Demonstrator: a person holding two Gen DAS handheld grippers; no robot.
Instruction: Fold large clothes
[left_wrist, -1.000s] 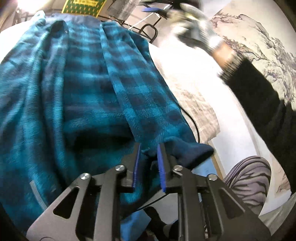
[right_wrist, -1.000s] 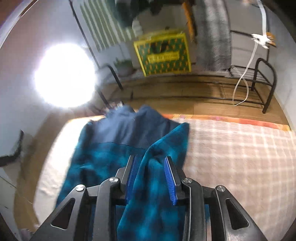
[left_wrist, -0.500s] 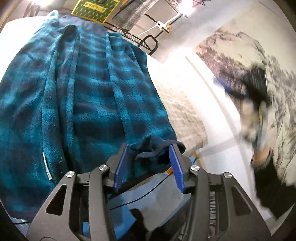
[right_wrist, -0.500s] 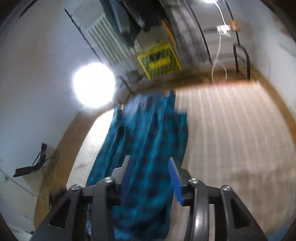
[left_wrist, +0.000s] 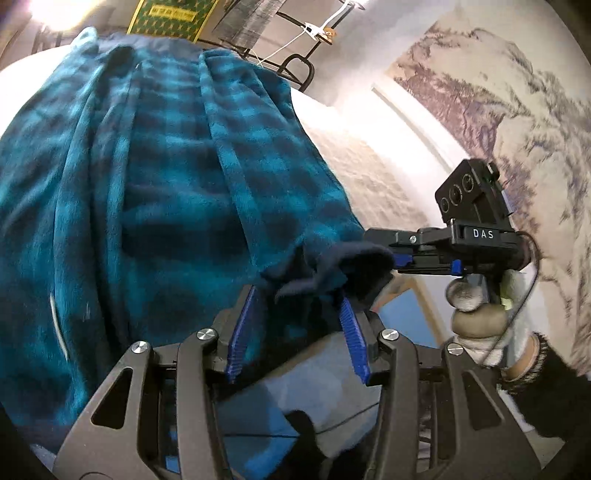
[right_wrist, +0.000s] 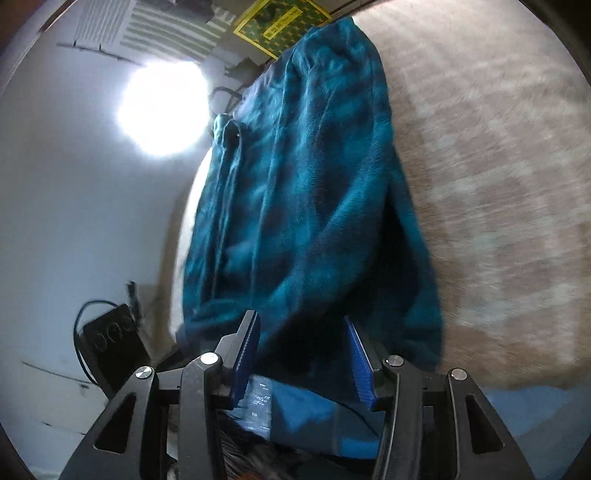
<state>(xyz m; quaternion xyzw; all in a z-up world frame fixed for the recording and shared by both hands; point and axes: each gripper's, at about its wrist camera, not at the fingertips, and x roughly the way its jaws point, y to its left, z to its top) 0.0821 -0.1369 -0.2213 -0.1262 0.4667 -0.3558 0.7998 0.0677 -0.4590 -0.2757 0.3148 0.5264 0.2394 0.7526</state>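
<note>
Teal plaid garment (left_wrist: 166, 192) fills frame centre, navy cuff (left_wrist: 332, 269) just above spread left gripper (left_wrist: 299, 332), right gripper (right_wrist: 303, 354) likewise released below hem.

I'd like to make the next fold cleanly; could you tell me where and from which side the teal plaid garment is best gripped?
Probably at the dark navy cuff on the near end of the teal plaid garment. It bunches into a thick, raised lip hanging past the mattress edge, so the open left gripper could close on it from the near side.

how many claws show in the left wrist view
2: the left claw at the bottom, open around the teal plaid fleece garment's dark cuff; the right claw at right, touching that cuff.
</note>
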